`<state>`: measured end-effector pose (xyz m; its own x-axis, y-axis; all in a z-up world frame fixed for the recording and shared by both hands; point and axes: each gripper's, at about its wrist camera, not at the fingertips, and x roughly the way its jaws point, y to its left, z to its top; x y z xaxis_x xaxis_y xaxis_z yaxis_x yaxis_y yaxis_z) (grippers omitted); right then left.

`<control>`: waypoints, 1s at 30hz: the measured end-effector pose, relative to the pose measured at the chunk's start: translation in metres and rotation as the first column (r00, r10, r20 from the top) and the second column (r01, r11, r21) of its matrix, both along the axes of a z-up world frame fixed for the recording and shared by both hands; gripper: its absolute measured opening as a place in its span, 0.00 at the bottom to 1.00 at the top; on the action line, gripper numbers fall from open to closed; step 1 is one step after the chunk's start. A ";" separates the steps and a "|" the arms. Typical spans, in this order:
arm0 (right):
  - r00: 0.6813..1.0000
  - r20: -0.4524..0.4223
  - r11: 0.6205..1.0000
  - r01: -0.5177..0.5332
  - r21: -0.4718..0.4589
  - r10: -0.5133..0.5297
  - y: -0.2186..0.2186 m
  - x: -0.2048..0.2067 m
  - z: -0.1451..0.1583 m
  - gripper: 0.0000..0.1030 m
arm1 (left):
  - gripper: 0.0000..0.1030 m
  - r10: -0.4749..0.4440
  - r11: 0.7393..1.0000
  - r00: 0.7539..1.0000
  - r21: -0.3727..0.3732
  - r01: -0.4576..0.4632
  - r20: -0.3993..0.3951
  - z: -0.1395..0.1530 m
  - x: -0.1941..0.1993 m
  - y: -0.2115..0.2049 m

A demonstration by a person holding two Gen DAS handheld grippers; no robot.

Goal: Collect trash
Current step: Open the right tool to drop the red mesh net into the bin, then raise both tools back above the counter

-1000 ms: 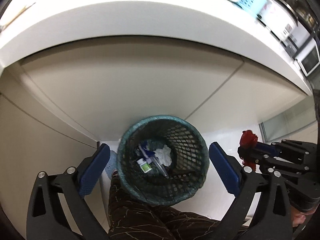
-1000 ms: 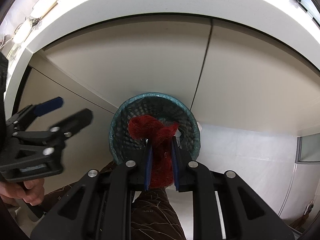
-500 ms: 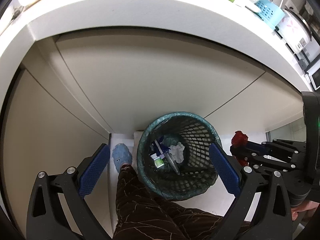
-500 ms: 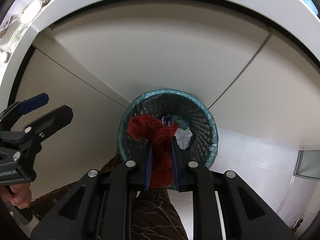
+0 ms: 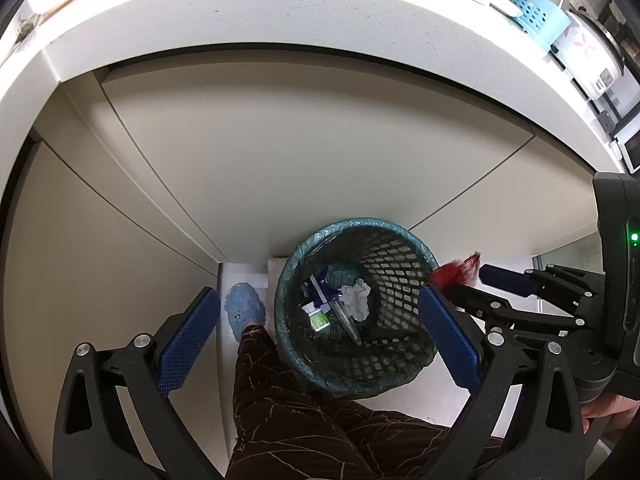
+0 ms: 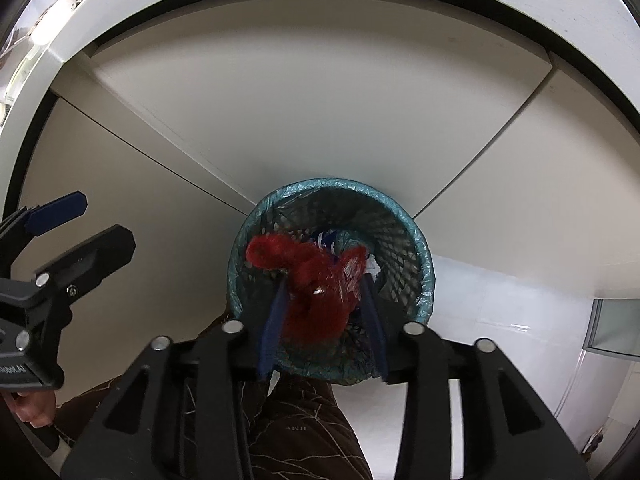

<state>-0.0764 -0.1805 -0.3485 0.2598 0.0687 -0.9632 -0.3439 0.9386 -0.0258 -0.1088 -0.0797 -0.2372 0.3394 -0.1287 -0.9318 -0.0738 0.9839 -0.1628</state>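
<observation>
A black mesh trash bin (image 5: 400,264) with a teal liner stands on the floor by the cabinet; it also shows in the right wrist view (image 6: 416,236). Inside lie crumpled white paper (image 5: 356,300), a blue wrapper and a small green-labelled bottle (image 5: 318,318). A red mesh bag (image 6: 316,284) sits between the fingers of my right gripper (image 6: 324,312), whose jaws have spread apart, directly over the bin's mouth. In the left wrist view the red mesh bag (image 5: 454,272) sits at the bin's right rim. My left gripper (image 5: 316,344) is open and empty above the bin.
A white countertop (image 5: 280,12) overhangs beige cabinet doors (image 5: 300,152). A blue basket (image 5: 536,12) and an appliance stand on the counter at far right. My leg in brown trousers (image 5: 296,412) and a blue slipper (image 5: 244,308) are beside the bin on the white floor.
My right gripper's jaws have spread apart around the red mesh bag and it has moved over the bin's mouth. The left gripper has risen and stays open.
</observation>
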 end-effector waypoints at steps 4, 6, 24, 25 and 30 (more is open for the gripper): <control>1.000 0.013 1.000 0.018 0.010 -0.018 -0.003 0.002 0.002 0.54 | 0.94 -0.004 1.000 1.000 0.006 0.004 0.001 0.001 0.000 -0.001; 0.999 0.021 1.000 0.024 0.019 -0.024 -0.005 0.002 0.005 0.60 | 0.94 -0.004 1.000 1.000 0.008 0.004 0.000 0.000 -0.001 -0.001; 0.986 0.146 0.996 0.083 0.017 -0.084 -0.023 0.004 0.091 0.92 | 0.94 0.036 0.999 0.999 -0.007 -0.036 0.039 0.066 0.007 0.006; 0.984 0.156 0.996 0.084 0.011 -0.085 -0.024 0.004 0.098 0.92 | 0.94 0.038 0.999 0.998 -0.013 -0.037 0.047 0.073 0.008 0.007; 0.973 0.220 0.997 0.072 0.012 -0.073 -0.023 0.001 0.140 0.92 | 0.94 0.041 0.999 0.997 -0.019 -0.040 0.064 0.104 0.013 0.008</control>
<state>-0.0752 -0.2033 -0.2084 0.4695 0.0455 -0.8817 -0.2613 0.9611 -0.0895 -0.0961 -0.0718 -0.1328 0.4040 -0.1297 -0.9055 -0.1024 0.9773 -0.1857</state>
